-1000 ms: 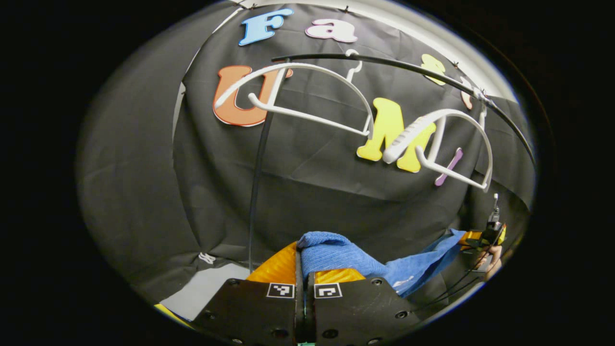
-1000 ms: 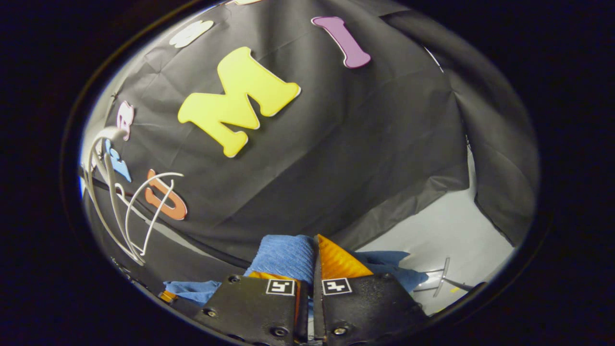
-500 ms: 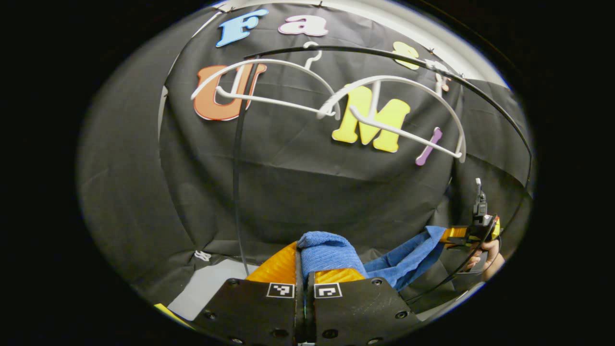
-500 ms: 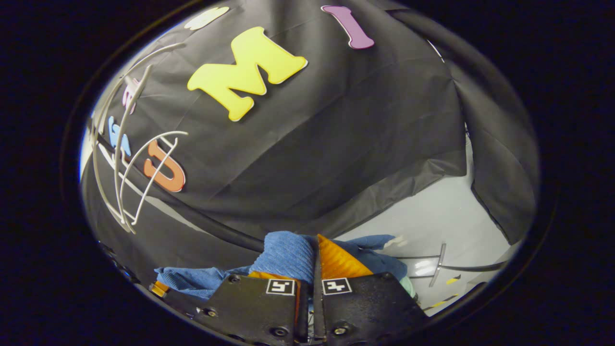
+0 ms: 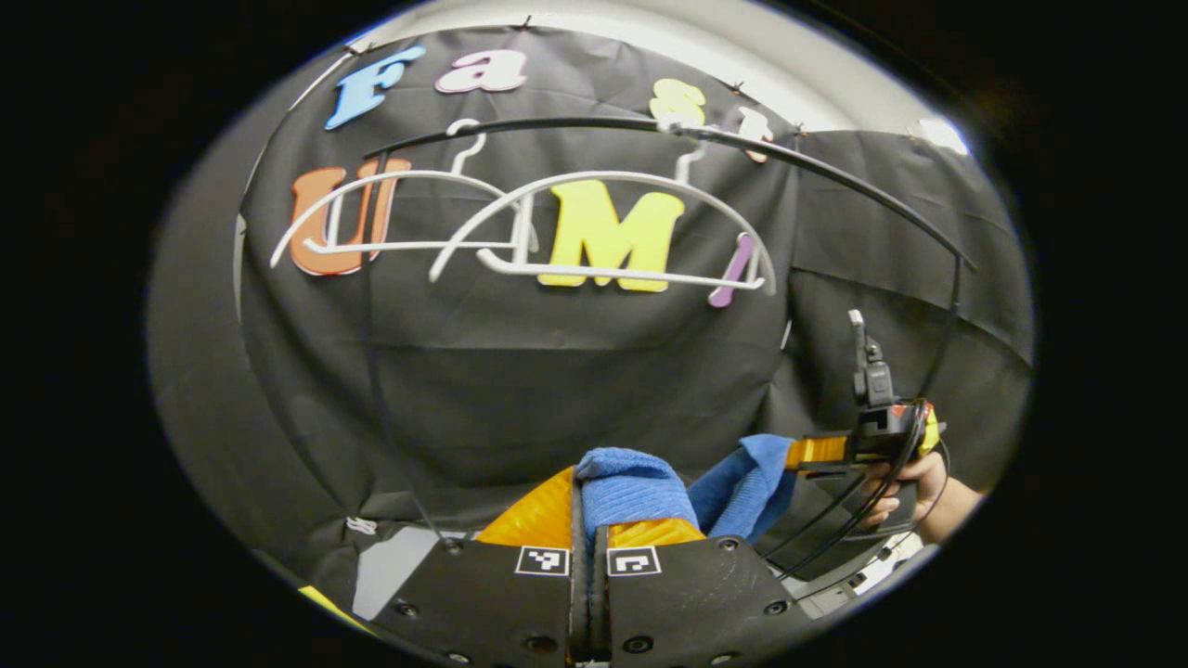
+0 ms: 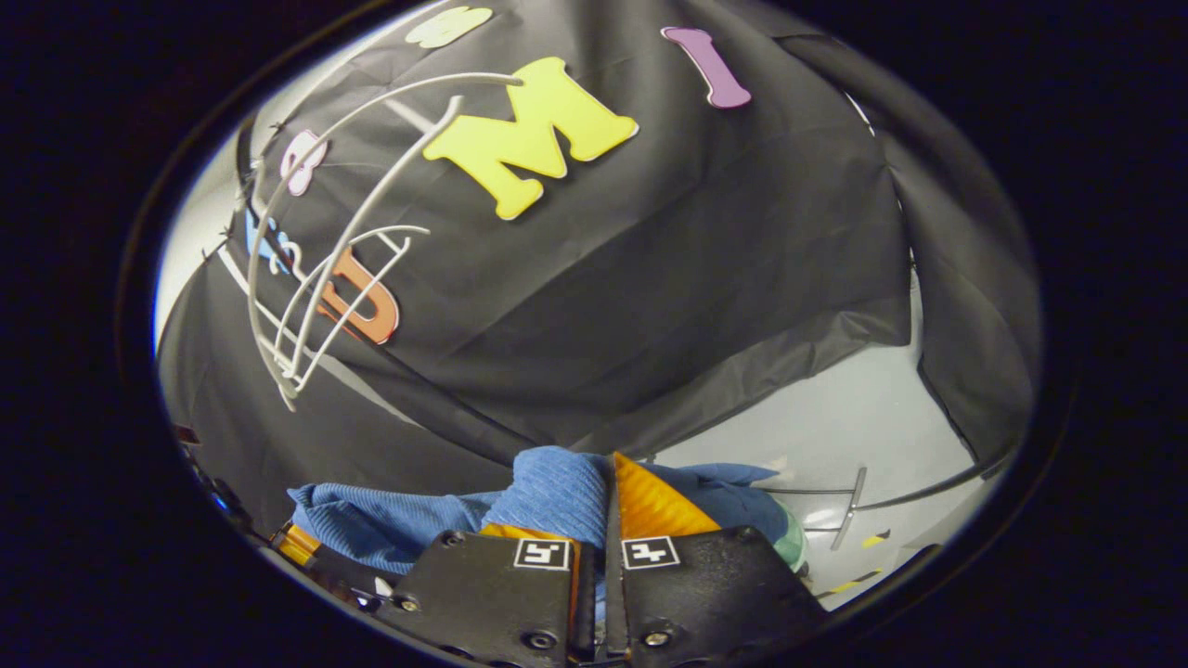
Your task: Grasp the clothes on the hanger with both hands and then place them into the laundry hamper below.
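Left gripper view had the left tool [image 5: 588,506] at the bottom of the picture, its two fingers drawn together on a bunched fold of the blue garment [image 5: 631,482], which rose between them as a ribbed hump. From there the cloth ran off to the right in a short sagging span to the right tool [image 5: 806,453], which pinched its far end; a hand [image 5: 905,487] held that tool's grip, with black cables looping below it. Above both, two white plastic hangers [image 5: 520,232] hung bare and overlapping on a thin black rail [image 5: 835,181] that arched across the booth's black cloth wall. A black upright of the same rack [image 5: 371,306] dropped down on the left (the rail met it near the top).

Right gripper view showed the right tool [image 6: 608,506] with its fingers likewise pressed closed on the blue garment [image 6: 548,487]; the cloth bulged over the left finger and trailed away to the lower left toward the left tool [image 6: 297,543], seen near the picture's lower left edge. More of the blue fabric spilled out to the right of the fingers. The hangers [image 6: 316,278] appeared at the upper left, foreshortened. Pale grey floor [image 6: 863,427] lay beyond the cloth wall's hem, with a thin metal foot of the rack [image 6: 849,510] resting on it.
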